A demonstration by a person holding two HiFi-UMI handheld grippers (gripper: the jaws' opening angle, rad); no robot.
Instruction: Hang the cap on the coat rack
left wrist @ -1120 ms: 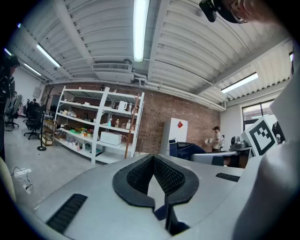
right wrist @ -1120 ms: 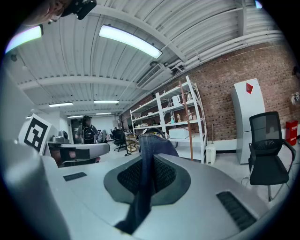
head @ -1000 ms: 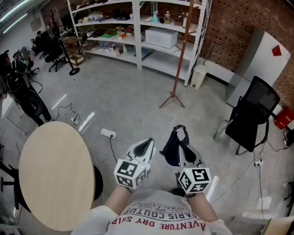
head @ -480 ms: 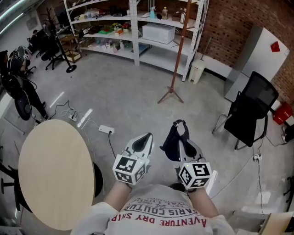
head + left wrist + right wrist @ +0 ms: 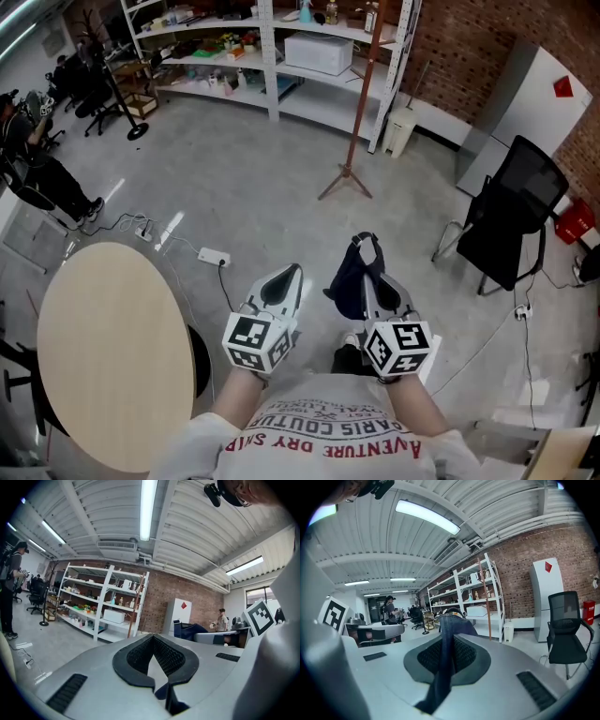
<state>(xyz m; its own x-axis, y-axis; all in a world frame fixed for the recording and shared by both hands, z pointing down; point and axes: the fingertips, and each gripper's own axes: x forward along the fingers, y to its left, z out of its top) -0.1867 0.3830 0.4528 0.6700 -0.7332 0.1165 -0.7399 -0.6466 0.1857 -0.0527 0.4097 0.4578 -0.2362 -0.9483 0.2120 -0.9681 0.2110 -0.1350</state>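
A dark blue cap (image 5: 349, 281) hangs from my right gripper (image 5: 373, 286), which is shut on its fabric. In the right gripper view the blue cloth (image 5: 450, 625) runs up between the pads of the right gripper (image 5: 447, 656). My left gripper (image 5: 283, 281) is beside it, shut and holding nothing; its left gripper view shows the left gripper (image 5: 153, 660) with pads together. The coat rack (image 5: 359, 112), a thin brown pole on a tripod foot, stands across the floor ahead, in front of the shelves. Its pole also shows as the coat rack (image 5: 489, 616) and the coat rack (image 5: 134, 616).
A round wooden table (image 5: 103, 347) is at my left. A black office chair (image 5: 511, 230) stands at the right by a white cabinet (image 5: 530, 112). White shelving (image 5: 272, 56) lines the far wall. A power strip (image 5: 212, 254) with cables lies on the floor. A person (image 5: 33, 173) stands far left.
The floor, rack and shelves have slid slightly upward in the head view. Both grippers keep the same pose, the cap still in the right one. A standing person has come into view at the left.
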